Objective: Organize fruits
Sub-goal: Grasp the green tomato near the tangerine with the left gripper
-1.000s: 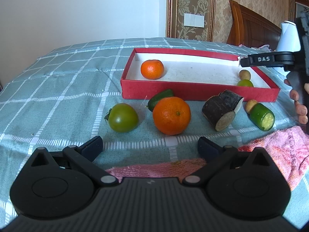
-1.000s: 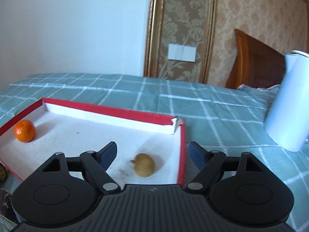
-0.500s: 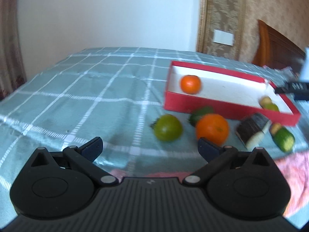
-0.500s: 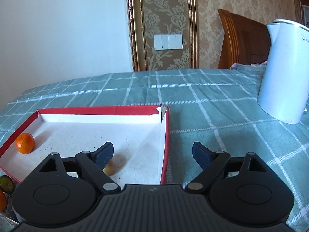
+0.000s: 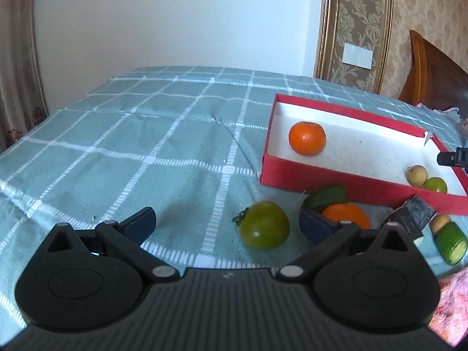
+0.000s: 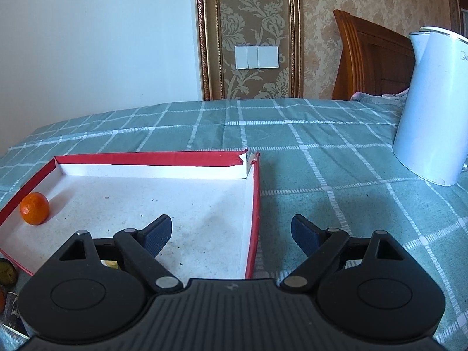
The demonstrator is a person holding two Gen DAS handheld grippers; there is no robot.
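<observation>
A red tray (image 5: 345, 184) with a white floor holds a small orange (image 5: 307, 138), a tan fruit (image 5: 417, 174) and a green fruit (image 5: 435, 185). In front of it on the cloth lie a green tomato (image 5: 264, 224), a big orange (image 5: 346, 216), a cucumber piece (image 5: 326, 196), a dark cut root (image 5: 415, 215) and a cut cucumber (image 5: 450, 242). My left gripper (image 5: 226, 223) is open and empty, the tomato just right of its middle. My right gripper (image 6: 231, 234) is open and empty over the tray's right wall (image 6: 254, 213). The small orange (image 6: 34, 208) lies far left.
A white kettle (image 6: 433, 105) stands on the green checked cloth (image 6: 336, 152) at the right. A pink towel (image 5: 450, 301) lies at the near right. A wooden headboard (image 6: 371, 55) and wall stand behind.
My left gripper has swung left, so the fruits and tray now sit to its right. My right gripper has drawn back and risen; the tan fruit has dropped out of its view.
</observation>
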